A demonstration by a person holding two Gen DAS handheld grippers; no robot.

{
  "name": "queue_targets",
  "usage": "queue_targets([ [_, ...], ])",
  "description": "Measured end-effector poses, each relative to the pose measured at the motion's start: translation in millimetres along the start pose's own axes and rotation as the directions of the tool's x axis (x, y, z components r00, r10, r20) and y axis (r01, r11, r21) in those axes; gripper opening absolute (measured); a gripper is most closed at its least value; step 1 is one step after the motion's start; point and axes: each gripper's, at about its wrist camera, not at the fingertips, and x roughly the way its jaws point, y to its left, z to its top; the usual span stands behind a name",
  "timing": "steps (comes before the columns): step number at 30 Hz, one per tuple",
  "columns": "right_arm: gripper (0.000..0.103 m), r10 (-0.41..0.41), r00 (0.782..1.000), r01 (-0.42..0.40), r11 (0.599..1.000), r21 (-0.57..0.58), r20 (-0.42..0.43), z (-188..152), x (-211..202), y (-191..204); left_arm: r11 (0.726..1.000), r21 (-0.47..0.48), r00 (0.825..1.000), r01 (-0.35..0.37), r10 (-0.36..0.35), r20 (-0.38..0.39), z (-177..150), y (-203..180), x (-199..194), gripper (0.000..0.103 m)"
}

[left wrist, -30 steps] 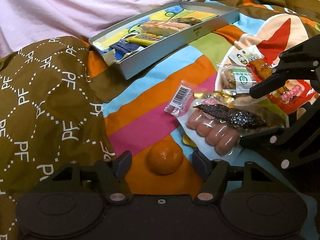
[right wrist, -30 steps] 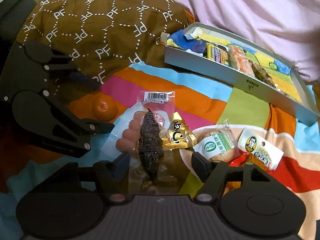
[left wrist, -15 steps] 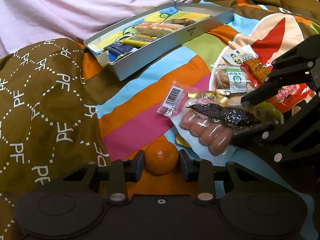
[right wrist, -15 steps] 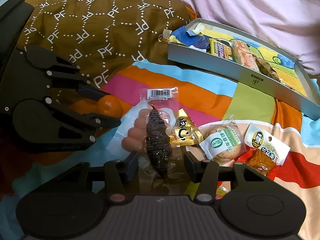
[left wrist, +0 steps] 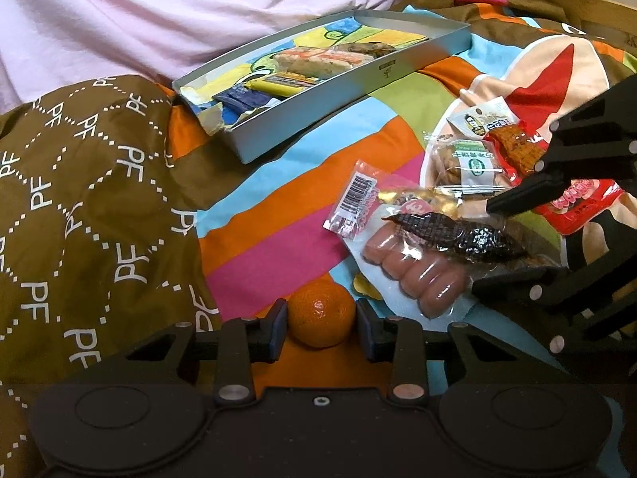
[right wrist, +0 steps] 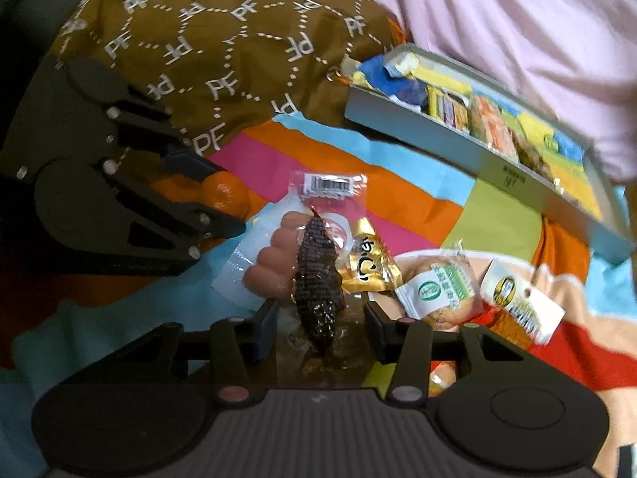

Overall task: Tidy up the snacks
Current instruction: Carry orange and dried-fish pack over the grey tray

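A small orange [left wrist: 321,312] lies on the striped blanket, and my left gripper [left wrist: 320,328] is shut on it, both pads against its sides. The right wrist view shows that same orange [right wrist: 225,195] in the left gripper [right wrist: 231,199]. A clear packet with a dark dried snack [right wrist: 318,290] lies across a sausage pack [right wrist: 270,267]. My right gripper [right wrist: 320,324] straddles this packet; its jaws are closing, the pads meeting the crinkled wrapper edges. From the left wrist, the right gripper [left wrist: 485,247] sits at the dark snack's [left wrist: 458,235] right end.
A shallow grey box [left wrist: 358,91] with several wrapped snacks stands behind on the blanket. Loose packets lie at the right: a gold one [right wrist: 368,263], a green-labelled biscuit [right wrist: 442,290], a white one [right wrist: 517,302], a red one [left wrist: 577,199]. Brown patterned cloth [left wrist: 99,199] rises at the left.
Both grippers' jaws have narrowed from wide open. The left pads came in against the orange; the right pads came in around the dark snack packet. The right view has tilted a little.
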Motion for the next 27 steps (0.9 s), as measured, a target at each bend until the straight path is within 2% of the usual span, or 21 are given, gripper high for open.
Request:
queue_targets([
  [3,0.05,-0.074,0.997,0.074,0.992,-0.103,0.008,-2.4,-5.0,12.9,1.0,0.024,1.0,-0.005,0.004,0.01,0.4,-5.2,-2.1,0.038],
  [8,0.05,-0.166,0.985,0.17,0.963,-0.207,0.036,-9.2,-12.8,22.6,0.998,0.05,0.999,-0.035,0.034,0.029,2.4,-12.3,-7.1,0.038],
  [10,0.05,-0.195,0.98,0.201,0.954,-0.224,0.049,-10.6,-15.7,22.6,0.999,0.02,0.999,-0.04,0.039,0.03,4.0,-10.4,-9.3,0.038],
  [16,0.05,-0.256,0.962,0.272,0.921,-0.28,0.093,-15.9,-24.4,23.7,0.984,-0.175,1.0,-0.01,0.013,0.02,8.4,5.1,-15.2,0.038],
  [22,0.05,-0.299,0.944,0.329,0.885,-0.33,0.14,-19.6,-32.3,23.6,0.97,-0.243,0.996,-0.019,0.038,0.076,11.8,6.9,-28.0,0.038],
  [27,0.051,-0.327,0.928,0.37,0.871,-0.324,0.18,-18.2,-41.9,10.2,0.96,-0.268,0.989,-0.079,0.109,0.099,13.7,-0.1,-36.3,0.038],
])
